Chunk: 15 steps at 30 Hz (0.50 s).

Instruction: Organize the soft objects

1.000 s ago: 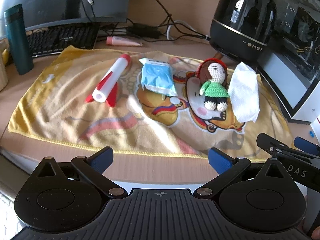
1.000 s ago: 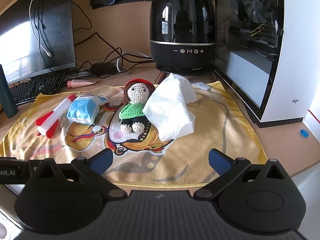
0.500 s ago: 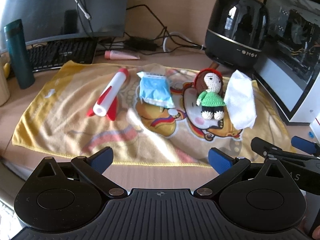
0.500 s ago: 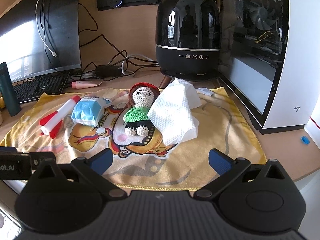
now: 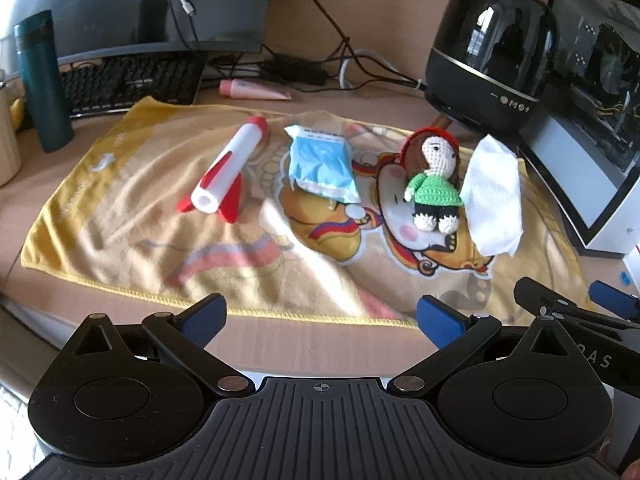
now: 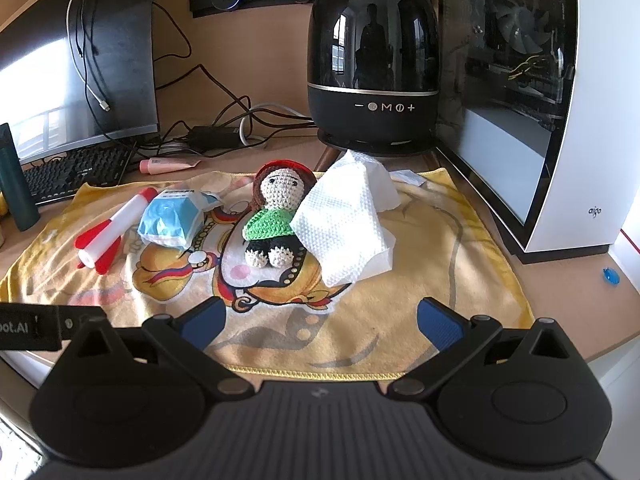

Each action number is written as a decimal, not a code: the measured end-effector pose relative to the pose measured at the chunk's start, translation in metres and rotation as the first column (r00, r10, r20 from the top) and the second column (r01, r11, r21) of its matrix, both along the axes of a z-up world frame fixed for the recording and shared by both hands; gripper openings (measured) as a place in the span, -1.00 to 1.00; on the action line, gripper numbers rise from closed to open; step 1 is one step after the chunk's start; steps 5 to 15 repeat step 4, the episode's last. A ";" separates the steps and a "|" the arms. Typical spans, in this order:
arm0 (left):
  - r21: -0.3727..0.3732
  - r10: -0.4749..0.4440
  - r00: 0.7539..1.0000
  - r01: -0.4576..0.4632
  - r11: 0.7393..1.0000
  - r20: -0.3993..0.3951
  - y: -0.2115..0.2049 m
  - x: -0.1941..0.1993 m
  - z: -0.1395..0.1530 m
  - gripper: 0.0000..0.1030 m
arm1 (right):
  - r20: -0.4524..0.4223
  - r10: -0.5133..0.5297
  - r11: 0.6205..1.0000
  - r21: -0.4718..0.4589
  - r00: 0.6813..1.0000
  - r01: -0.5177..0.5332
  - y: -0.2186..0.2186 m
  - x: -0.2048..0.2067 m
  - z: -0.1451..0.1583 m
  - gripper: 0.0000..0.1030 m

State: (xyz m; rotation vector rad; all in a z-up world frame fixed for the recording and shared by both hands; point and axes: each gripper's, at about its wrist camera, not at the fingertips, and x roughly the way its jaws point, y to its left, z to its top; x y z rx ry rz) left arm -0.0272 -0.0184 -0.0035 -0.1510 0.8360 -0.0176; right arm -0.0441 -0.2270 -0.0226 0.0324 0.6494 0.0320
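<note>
A yellow cartoon-print towel (image 5: 120, 208) lies flat on the bench (image 5: 360, 96); four things sit on it in a row. From the left: a red and white toy rocket (image 5: 224, 176) on its side, its open end toward the camera; just beside it a blue packet (image 5: 320, 164) in clear wrap; then a crocheted doll (image 5: 434, 178) with a red hat and green top, lying on its back with its feet toward the near edge; then a white paper towel (image 5: 494, 200), crumpled, touching the doll's side and, in the right wrist view, covering part of its arm.

The left tool (image 5: 320, 316) hangs over the near edge of the towel, its blue-padded fingers (image 5: 204, 316) spread wide with nothing between them; the right tool (image 6: 320, 320) is likewise released and empty, over the near right part of the towel, well short of the doll (image 6: 276, 216) and the paper towel (image 6: 344, 228); its tip also shows at the right edge of the left wrist view.

Behind the towel stand a black rounded speaker (image 6: 372, 60), a keyboard (image 5: 128, 84), a dark green flask (image 5: 42, 80) and a pink tube (image 5: 252, 90); a computer case (image 6: 560, 120) stands to the right.
</note>
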 end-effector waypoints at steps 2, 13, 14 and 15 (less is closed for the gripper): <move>-0.001 0.000 1.000 0.000 1.000 0.002 0.000 0.000 0.000 1.00 | -0.001 -0.001 1.000 0.000 1.000 0.001 0.000 0.000 0.000 0.99; -0.002 0.003 1.000 -0.003 1.000 0.005 0.000 -0.001 0.000 1.00 | -0.002 0.000 1.000 0.001 1.000 0.000 0.000 0.000 0.000 0.99; -0.002 0.003 1.000 -0.003 1.000 0.005 0.000 -0.001 0.000 1.00 | -0.002 0.000 1.000 0.001 1.000 0.000 0.000 0.000 0.000 0.99; -0.002 0.003 1.000 -0.003 1.000 0.005 0.000 -0.001 0.000 1.00 | -0.002 0.000 1.000 0.001 1.000 0.000 0.000 0.000 0.000 0.99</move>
